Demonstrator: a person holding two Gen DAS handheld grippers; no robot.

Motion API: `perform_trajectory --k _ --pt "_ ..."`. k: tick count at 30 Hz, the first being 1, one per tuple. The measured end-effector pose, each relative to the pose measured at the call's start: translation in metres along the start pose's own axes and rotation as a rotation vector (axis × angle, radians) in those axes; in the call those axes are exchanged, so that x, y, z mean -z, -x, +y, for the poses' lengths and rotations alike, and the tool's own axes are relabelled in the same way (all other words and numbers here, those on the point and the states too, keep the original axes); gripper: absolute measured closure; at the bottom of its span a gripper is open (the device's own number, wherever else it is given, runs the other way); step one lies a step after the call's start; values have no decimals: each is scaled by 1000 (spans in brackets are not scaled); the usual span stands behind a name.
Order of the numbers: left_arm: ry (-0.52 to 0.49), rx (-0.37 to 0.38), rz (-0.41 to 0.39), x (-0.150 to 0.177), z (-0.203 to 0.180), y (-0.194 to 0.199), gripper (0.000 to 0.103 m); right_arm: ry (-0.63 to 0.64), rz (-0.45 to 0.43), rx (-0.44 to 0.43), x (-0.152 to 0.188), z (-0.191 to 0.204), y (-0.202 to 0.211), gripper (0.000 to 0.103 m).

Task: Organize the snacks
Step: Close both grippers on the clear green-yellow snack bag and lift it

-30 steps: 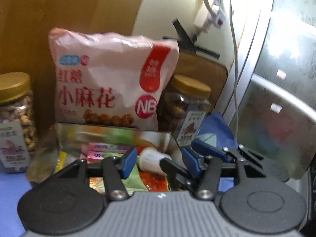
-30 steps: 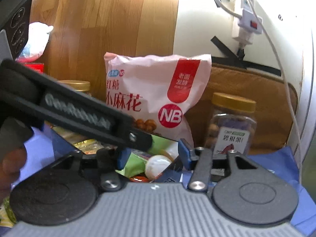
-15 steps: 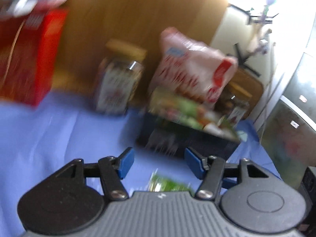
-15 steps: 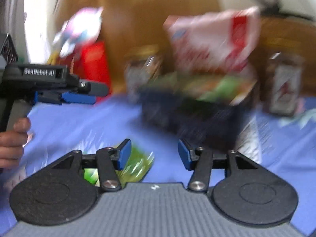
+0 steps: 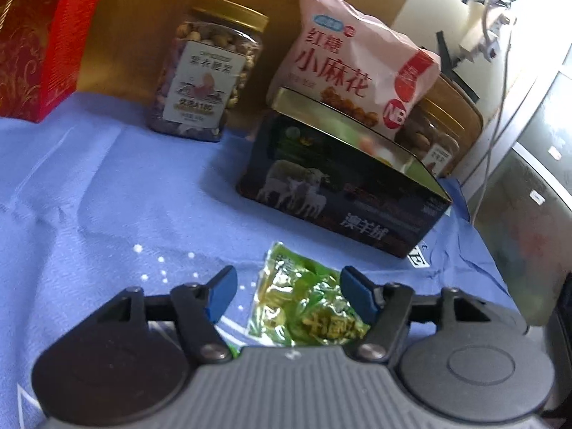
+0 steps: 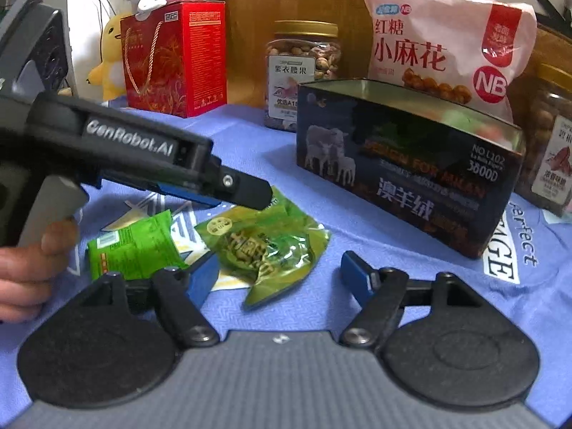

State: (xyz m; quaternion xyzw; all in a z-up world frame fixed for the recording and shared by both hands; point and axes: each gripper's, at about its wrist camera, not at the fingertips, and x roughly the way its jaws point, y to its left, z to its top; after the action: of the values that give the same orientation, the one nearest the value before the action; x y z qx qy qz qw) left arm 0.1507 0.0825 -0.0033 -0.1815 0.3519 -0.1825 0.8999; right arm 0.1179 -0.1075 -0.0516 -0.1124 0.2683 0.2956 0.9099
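Note:
A shiny green-yellow snack packet lies on the blue cloth, right between my open left gripper's fingers. It also shows in the right wrist view, below the left gripper's tip. A second, flat green packet lies to its left. My right gripper is open and empty, just in front of both packets. The dark open tin with sheep printed on it stands behind; it also shows in the left wrist view, with snacks partly visible inside.
Behind the tin stand a pink snack bag, a nut jar with a gold lid, a second jar at the right and a red gift box. Plush toys sit at the far left.
Both grippers have pulled back from over the tin and dropped low to the cloth. The green packets now lie in front of them. Both stay open.

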Motion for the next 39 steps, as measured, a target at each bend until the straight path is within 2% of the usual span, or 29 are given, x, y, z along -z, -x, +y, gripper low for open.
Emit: perform_trajectory --k 3,7,11,14,23,28,31,33,35,36,37,39 --pt "-24 9 0 2 -3 1 35 5 -12 -23 1 2 1 42" --pt "-16 38 2 3 -1 1 35 -33 -25 -32 2 2 3 49" --pt "7 73 8 2 3 1 35 -168 -46 -85 3 -17 6 51" --pt "11 84 11 2 3 0 35 -224 -55 -103 4 -23 7 51" --pt "43 165 38 4 5 -1 35 -281 -58 -142 6 -31 9 51" --pt "60 223 61 5 5 -4 36 -260 -60 -186 6 -28 10 51" --pt "52 218 64 6 3 -5 47 -220 -64 -193 6 -21 11 51" --pt "56 212 63 6 3 -5 57 -222 -66 -197 6 -22 11 51" --pt "54 209 66 6 3 -6 73 -228 -75 -205 7 -24 13 51" --pt "50 211 69 6 3 -6 75 -227 -79 -205 7 -24 13 51" --pt "46 222 74 7 2 -7 81 -224 -77 -204 7 -23 13 52" --pt "28 219 64 8 0 -5 83 -215 -77 -201 7 -22 13 53"
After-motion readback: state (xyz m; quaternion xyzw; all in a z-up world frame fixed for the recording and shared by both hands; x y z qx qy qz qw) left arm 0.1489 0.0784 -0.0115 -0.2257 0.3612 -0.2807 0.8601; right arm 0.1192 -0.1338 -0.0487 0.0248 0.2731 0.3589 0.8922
